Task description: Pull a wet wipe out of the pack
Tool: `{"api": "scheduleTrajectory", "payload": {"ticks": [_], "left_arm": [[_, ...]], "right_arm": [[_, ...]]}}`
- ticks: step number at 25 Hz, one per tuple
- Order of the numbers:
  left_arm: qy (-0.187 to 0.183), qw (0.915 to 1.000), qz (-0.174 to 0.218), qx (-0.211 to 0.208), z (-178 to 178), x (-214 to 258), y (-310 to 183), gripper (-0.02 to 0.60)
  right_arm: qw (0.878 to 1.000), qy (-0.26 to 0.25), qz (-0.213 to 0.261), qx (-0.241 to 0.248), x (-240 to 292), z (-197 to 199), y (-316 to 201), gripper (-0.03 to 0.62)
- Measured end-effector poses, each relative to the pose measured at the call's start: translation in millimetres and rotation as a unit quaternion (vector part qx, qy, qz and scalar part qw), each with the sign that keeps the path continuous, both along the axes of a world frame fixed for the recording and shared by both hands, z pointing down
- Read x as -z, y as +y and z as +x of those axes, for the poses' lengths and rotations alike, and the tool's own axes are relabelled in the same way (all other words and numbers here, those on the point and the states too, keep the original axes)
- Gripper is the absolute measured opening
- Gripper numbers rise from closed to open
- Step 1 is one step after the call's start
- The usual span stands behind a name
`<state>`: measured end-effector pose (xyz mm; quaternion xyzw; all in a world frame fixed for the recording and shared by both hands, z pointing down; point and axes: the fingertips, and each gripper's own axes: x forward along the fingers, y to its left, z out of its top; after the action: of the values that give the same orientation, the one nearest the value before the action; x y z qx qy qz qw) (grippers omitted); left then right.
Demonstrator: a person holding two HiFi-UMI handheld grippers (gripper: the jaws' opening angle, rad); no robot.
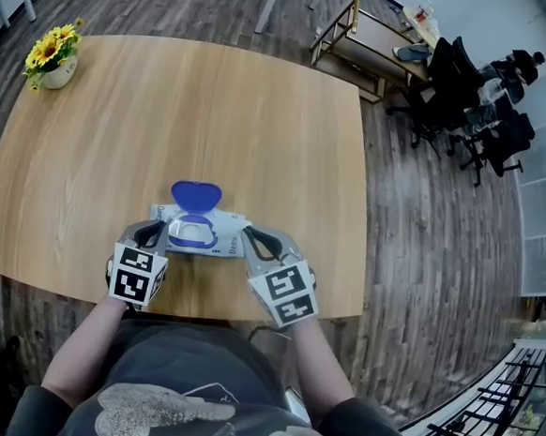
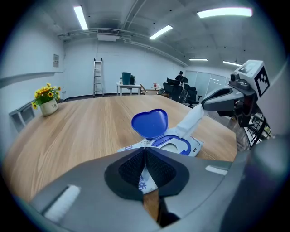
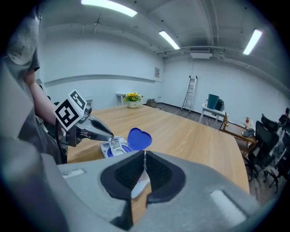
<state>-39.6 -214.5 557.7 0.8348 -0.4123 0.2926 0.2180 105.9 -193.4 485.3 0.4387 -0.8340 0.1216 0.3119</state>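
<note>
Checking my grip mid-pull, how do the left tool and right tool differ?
The left tool grips the pack by its edge; the right tool grips the wet wipe. The left tool sits low by the table; the right tool is above the pack, wipe stretched from it. Both are shut.

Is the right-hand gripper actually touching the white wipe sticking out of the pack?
Touching. The left gripper view shows the right gripper shut on the wipe, which stretches up from the pack.
</note>
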Motion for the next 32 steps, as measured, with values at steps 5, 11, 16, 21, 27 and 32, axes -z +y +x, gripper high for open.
{"api": "scheduleTrajectory", "payload": {"ticks": [5,11,16,21,27,32], "left_arm": [[0.010,0.9996,0.017,0.020,6,13,3,0.063],[0.022,0.9964,0.049,0.066,5,42,5,0.081],[0.036,0.9937,0.062,0.087,8,59,8,0.077],[0.056,0.9924,0.069,0.085,4,69,18,0.052],[0.082,0.9901,0.089,0.071,-14,89,47,0.018],[0.105,0.9878,0.103,0.052,-41,103,89,0.018]], "right_arm": [[1.000,-0.024,0.012,-0.001,-1,11,2,0.006],[0.996,-0.080,0.038,0.004,13,18,-13,0.006],[0.994,-0.092,0.056,0.002,25,27,-22,0.006],[0.991,-0.102,0.075,-0.034,39,34,-15,0.006],[0.991,-0.088,0.085,-0.056,45,22,27,0.006],[0.987,-0.085,0.103,-0.088,55,-4,78,0.006]]}}
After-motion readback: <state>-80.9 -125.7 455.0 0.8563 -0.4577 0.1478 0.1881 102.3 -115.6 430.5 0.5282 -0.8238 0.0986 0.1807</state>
